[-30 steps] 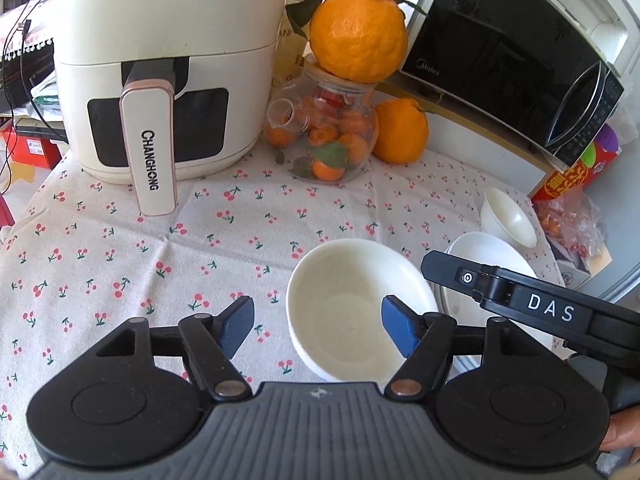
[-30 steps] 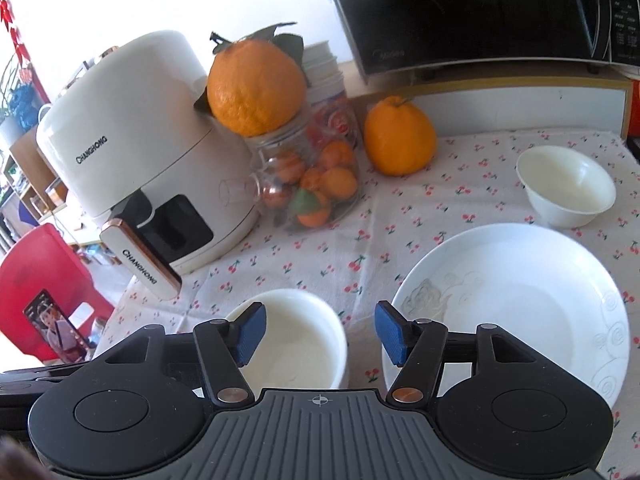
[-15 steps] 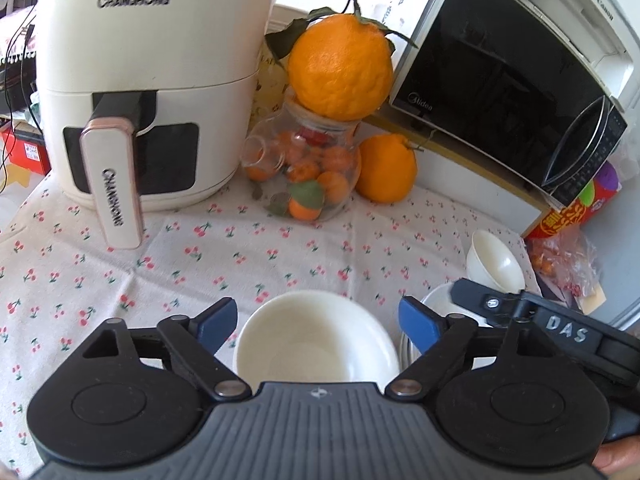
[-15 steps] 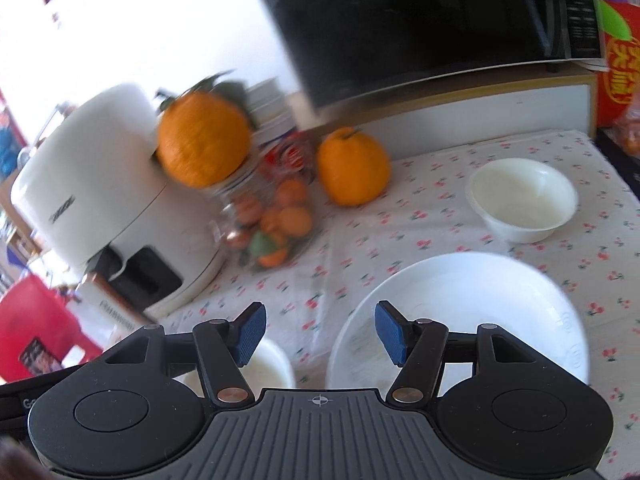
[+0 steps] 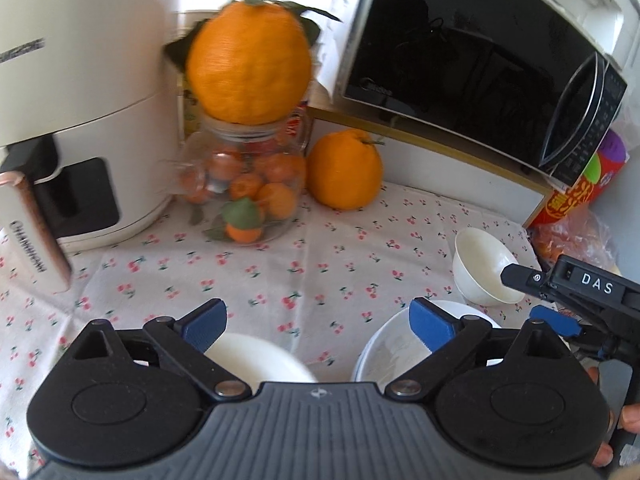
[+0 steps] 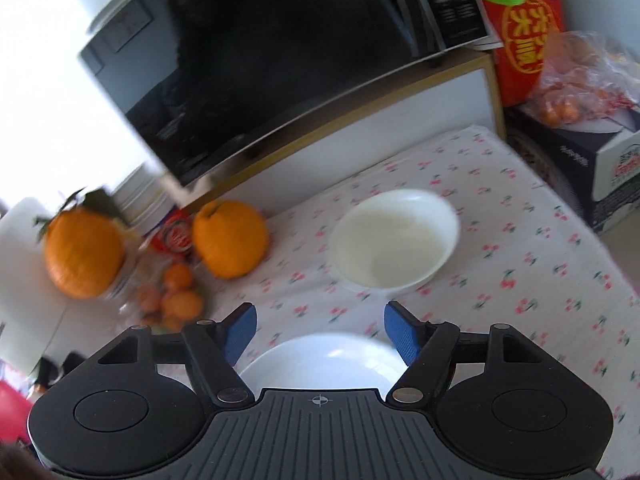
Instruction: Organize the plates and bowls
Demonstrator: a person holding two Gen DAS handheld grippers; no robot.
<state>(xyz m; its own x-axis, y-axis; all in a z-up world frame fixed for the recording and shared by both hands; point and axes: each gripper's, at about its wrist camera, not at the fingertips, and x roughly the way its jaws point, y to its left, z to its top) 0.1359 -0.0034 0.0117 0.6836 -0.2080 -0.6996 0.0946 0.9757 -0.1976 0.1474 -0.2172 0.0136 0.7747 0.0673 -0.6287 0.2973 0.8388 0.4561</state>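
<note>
1. your right gripper hangs with jaws spread wide and nothing between them, pointed at the far white bowl, which sits upright on the cherry-print tablecloth in front of the microwave.
2. your left gripper is also wide open and empty; the near white bowl lies low at its left finger, and the white plate lies just under its right finger.
3. judging from this layout, the step in hand looks like reaching for the far bowl. bring the right gripper in level with the rim so one pad goes inside the wall and one outside, then close on the rim rather than the whole bowl.
4. watch the plate directly beneath the right gripper: lift clear of it before moving forward, so a finger does not catch its edge.
5. both views are blurred, so settle the grippers before closing.
6. both bowls look empty, and the plate carries nothing that you can see.
7. the glass jar holds small tangerines, with a large orange balanced on its mouth and another orange just beside it. keep well away; a bump could tip the top fruit.
8. the air fryer stands at the left.
</note>
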